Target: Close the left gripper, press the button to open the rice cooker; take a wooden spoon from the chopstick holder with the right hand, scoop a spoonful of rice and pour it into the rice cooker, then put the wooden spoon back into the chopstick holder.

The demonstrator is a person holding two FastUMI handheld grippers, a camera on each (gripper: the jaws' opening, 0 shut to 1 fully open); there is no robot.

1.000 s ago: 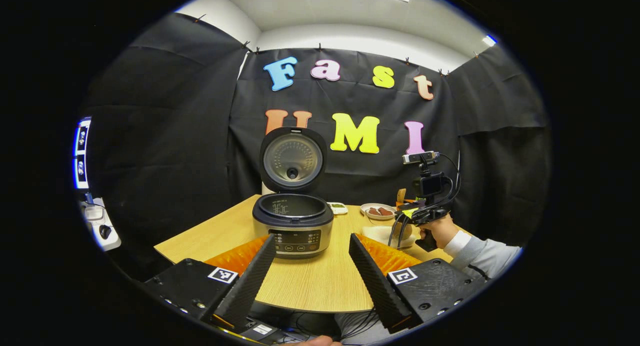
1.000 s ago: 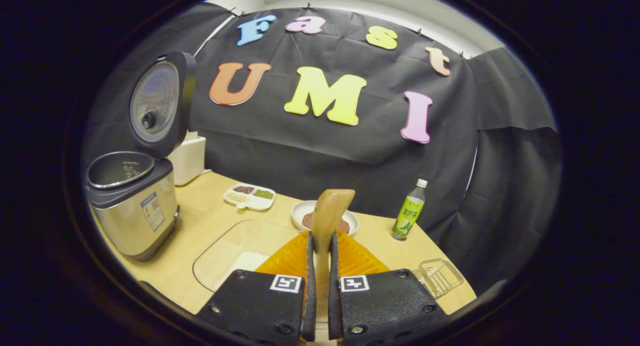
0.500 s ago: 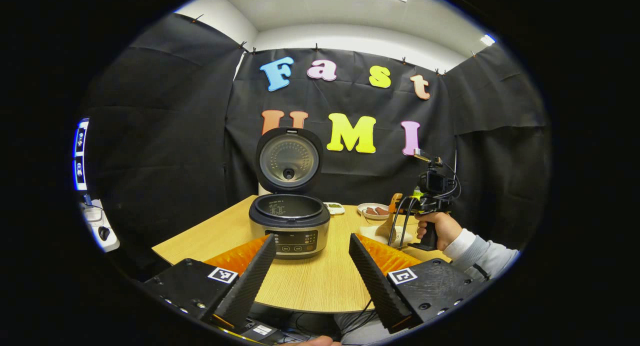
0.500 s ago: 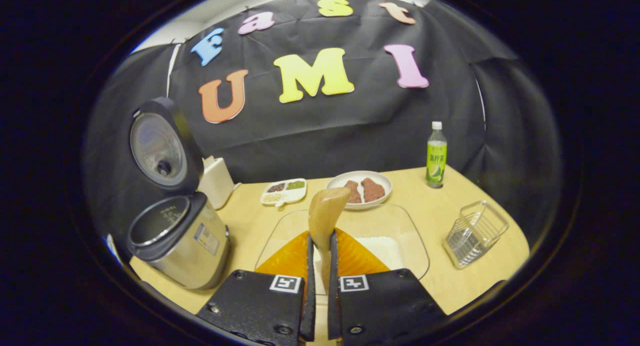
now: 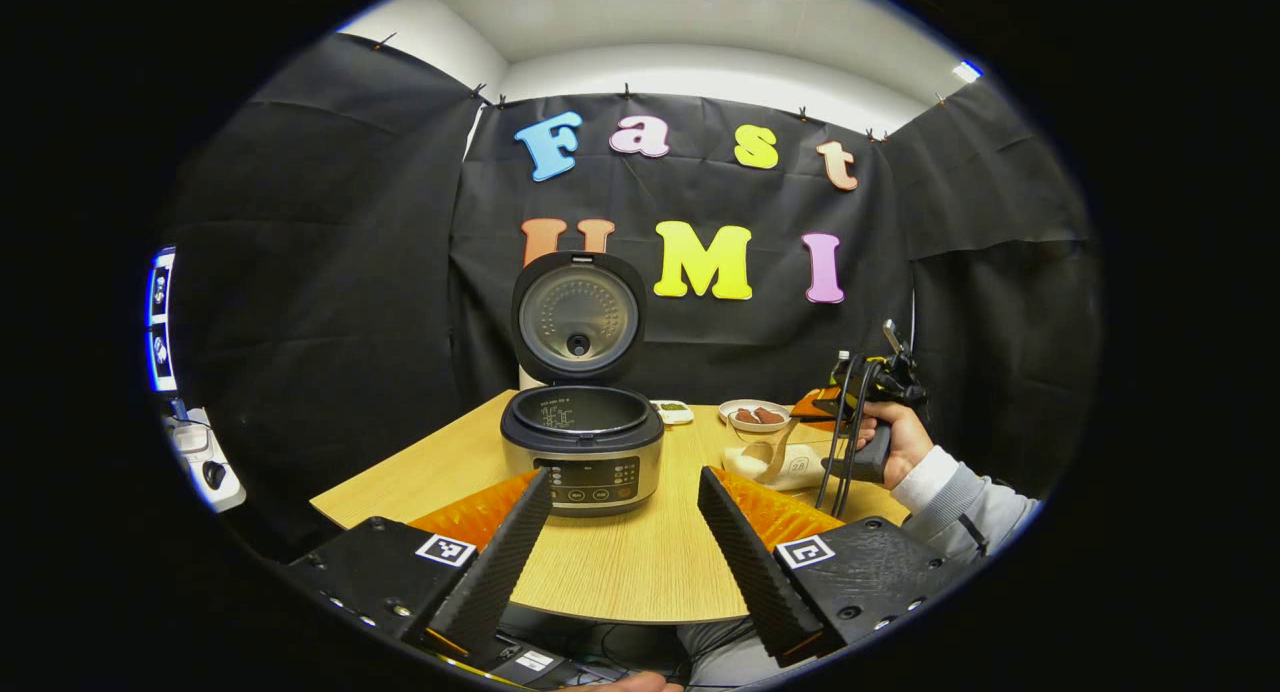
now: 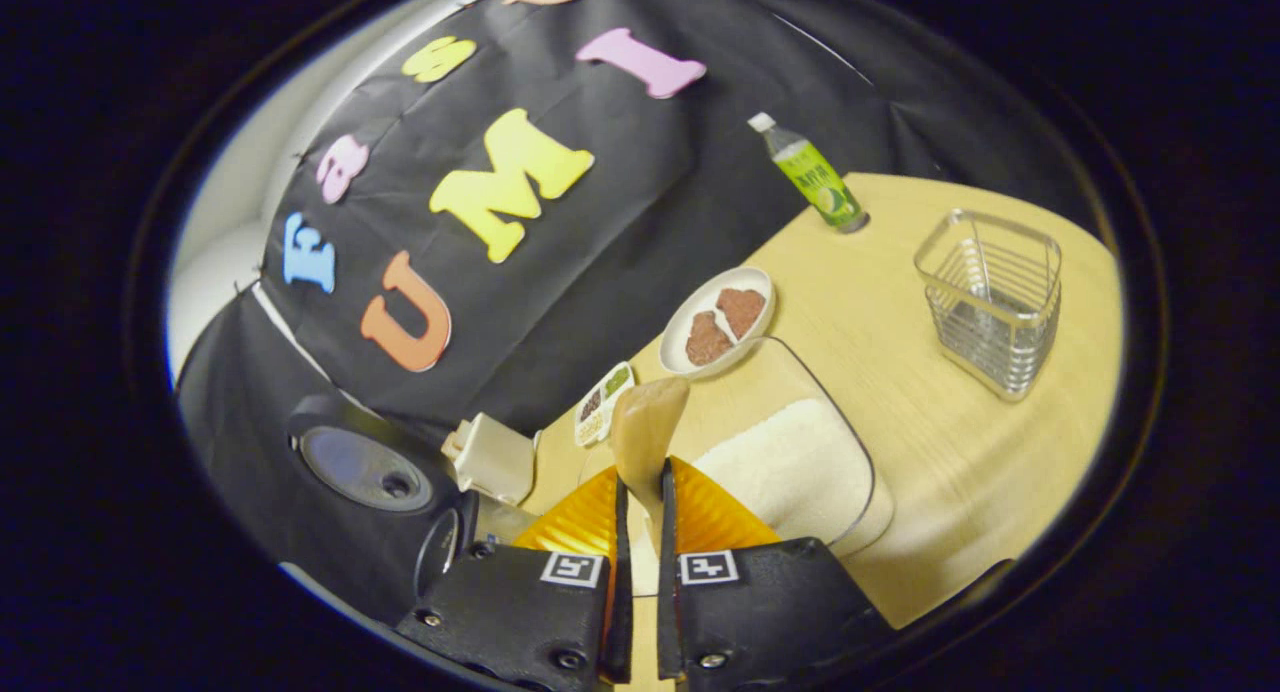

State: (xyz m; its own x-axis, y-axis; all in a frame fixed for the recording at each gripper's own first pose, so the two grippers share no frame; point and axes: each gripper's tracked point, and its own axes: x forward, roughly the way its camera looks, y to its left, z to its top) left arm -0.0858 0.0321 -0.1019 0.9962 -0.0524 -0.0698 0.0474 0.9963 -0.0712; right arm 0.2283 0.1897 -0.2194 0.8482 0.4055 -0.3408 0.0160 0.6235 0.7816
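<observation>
The rice cooker (image 5: 583,449) stands on the table with its lid (image 5: 578,317) raised upright and the inner pot bare. My left gripper (image 5: 620,512) hovers open in front of it, touching nothing. My right gripper (image 6: 640,492) is shut on the handle of the wooden spoon (image 6: 645,434), whose bowl points down toward the white rice (image 6: 790,467) in a clear glass dish (image 6: 850,442). In the left gripper view the spoon (image 5: 775,457) dips into that dish, held by a hand (image 5: 890,437). The wire chopstick holder (image 6: 990,297) stands beyond the dish.
A white plate with brown pieces (image 6: 720,317), a small divided tray of beans (image 6: 603,400), a green bottle (image 6: 812,177) and a white box (image 6: 490,457) sit toward the back of the wooden table (image 6: 960,452). A monitor (image 5: 160,317) glows at far left.
My right gripper has rolled and tilted down, bringing the spoon's bowl low over the rice dish. My left gripper has stayed open and nearly still.
</observation>
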